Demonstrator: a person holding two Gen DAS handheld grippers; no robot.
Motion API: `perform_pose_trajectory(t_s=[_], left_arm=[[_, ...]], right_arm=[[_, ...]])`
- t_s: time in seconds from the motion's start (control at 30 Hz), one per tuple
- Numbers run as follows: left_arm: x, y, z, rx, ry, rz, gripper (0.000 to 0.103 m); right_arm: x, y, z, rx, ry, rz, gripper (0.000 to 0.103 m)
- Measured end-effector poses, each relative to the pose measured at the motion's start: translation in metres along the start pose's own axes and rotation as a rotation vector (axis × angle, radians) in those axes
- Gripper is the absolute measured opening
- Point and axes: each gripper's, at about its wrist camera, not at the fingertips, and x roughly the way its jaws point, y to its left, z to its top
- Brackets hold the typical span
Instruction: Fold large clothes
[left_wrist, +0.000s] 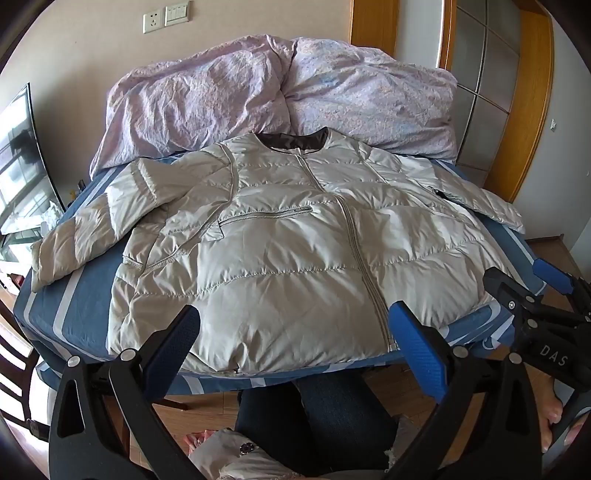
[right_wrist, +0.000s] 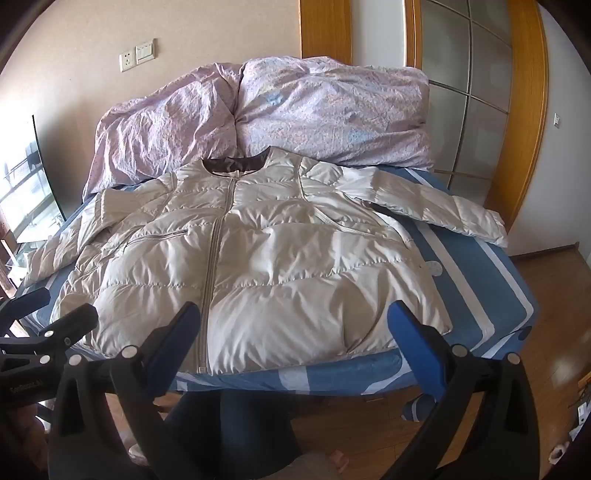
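Bed (left_wrist: 92, 295) first: blue-and-white striped sheet, carrying everything. Pink quilt (left_wrist: 280, 96) bunched along the far edge, well out of the way.

Puffer jacket (left_wrist: 277, 258), pale grey, spread front-up across the middle of the bed, zipped shut, collar toward the far edge, hem right along the near edge. Looks light and puffy, soft, no stiffness to speak of; shiny shell, so probably slippery and inclined to spring back open after a fold. Trapped air likely to need pressing out.

Left sleeve (left_wrist: 81, 229), thrown out toward the bed's left edge, bent at the elbow, cuff near the left side. Right sleeve (right_wrist: 443, 210), stretched out toward the right edge, cuff reaching almost over it.

Best holds, by the look of it: cuff or shoulder seam to swing each sleeve in over the chest, then both hem corners to carry the bottom up toward the collar. Pinching seams or the cuff band ought to beat pinching slick quilted panel.

Left hand-held gripper (left_wrist: 295, 339), jaws spread wide, grasping nothing, poised above the hem at the near edge. Right hand-held gripper (right_wrist: 295, 339), likewise spread and unloaded, above the hem beside the zip (right_wrist: 210, 273). No fold started.
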Motion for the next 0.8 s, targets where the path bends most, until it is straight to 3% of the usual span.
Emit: perform_pose_trajectory(t_s=[0.8], left_arm=[[-0.0003,0.0001,0.0000,0.000,-0.002,0.000,0.102]], right_arm=[[-0.0011,0.0008,0.0002,-0.002,-0.001,-0.003,0.101]])
